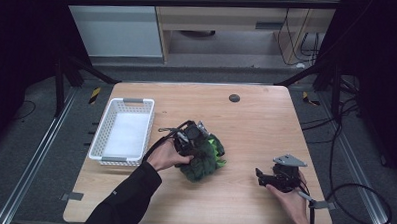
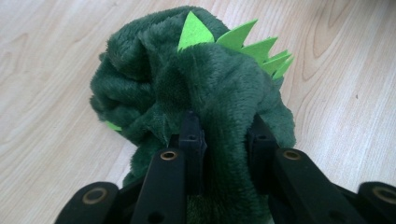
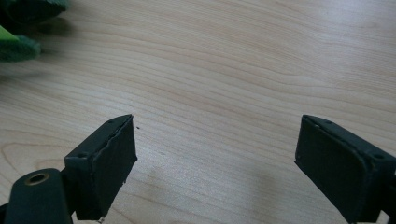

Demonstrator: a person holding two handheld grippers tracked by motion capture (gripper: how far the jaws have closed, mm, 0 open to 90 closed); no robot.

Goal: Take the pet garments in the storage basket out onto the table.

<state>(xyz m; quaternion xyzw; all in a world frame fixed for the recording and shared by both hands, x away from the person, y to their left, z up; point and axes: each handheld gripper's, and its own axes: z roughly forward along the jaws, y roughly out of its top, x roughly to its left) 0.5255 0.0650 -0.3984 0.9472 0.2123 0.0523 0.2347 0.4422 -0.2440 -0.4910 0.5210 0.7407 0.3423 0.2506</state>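
Pinched on a fold of dark green plush, jaws of the left gripper [image 2: 223,140] narrowed with the fabric bulging up between and around them. Grasp made on the plush dinosaur toy [image 2: 196,84], light green felt spikes [image 2: 247,44] standing along its far right edge. Seen from above, toy [image 1: 205,155] bunched near the middle of the wooden table [image 1: 256,124], resting on the wood or barely off it; hard to tell which. Probably bound for the white basket [image 1: 108,124] to the left, bare inside; lift and carry still to do. Right gripper [image 3: 215,154] spread wide over bare wood, holding nothing, parked near the right edge [image 1: 267,177], well apart from the toy.
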